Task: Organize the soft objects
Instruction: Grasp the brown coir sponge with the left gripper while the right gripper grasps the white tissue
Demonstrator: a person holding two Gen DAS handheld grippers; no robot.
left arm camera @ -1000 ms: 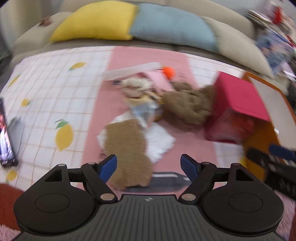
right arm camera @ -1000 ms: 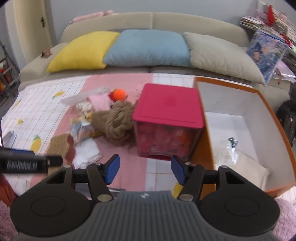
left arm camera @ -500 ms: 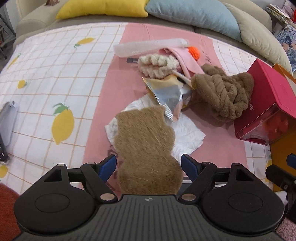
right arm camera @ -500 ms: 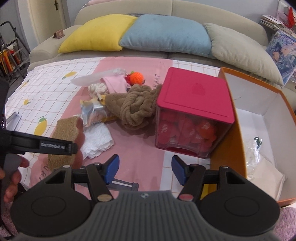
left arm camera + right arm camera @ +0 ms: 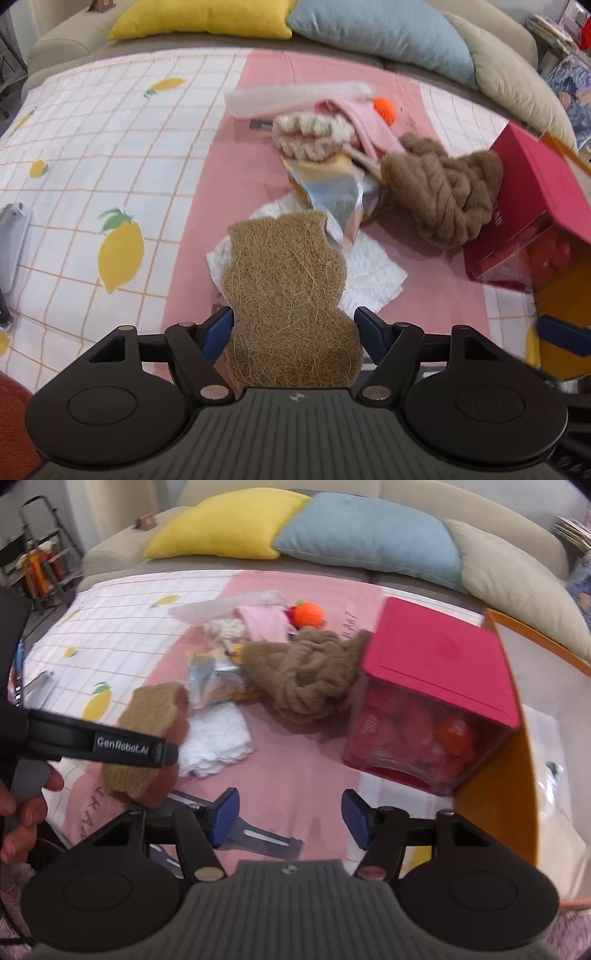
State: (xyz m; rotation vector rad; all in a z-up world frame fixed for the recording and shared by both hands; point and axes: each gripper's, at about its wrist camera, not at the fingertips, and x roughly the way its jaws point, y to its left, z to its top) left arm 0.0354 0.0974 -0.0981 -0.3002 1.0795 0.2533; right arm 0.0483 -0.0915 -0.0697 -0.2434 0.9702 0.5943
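A brown fibre sponge (image 5: 288,295) lies on a white cloth (image 5: 369,273) on the pink strip of the table cover. My left gripper (image 5: 295,325) straddles its near end. Its jaws are closing, the blue pads at the sponge's two edges, and the sponge is not squeezed. In the right wrist view one finger (image 5: 110,746) of that gripper crosses the sponge (image 5: 155,709). My right gripper (image 5: 290,816) hangs open over the pink cover with nothing between its pads. Beyond lie a brown rope knot (image 5: 443,192), a cream rope bundle (image 5: 314,136), a pink cloth (image 5: 369,122) and an orange ball (image 5: 384,109).
A foil packet (image 5: 332,195) lies behind the sponge. A red-lidded clear box (image 5: 439,657) stands to the right, against the wall of an open orange box (image 5: 517,738). A flat grey tool (image 5: 258,834) lies under my right gripper. A person's hand (image 5: 22,812) is at the left edge. Sofa cushions (image 5: 369,531) line the back.
My left gripper has come down over the sponge, and its jaws have narrowed onto the edges. The right gripper has dropped a little and tilted further down.
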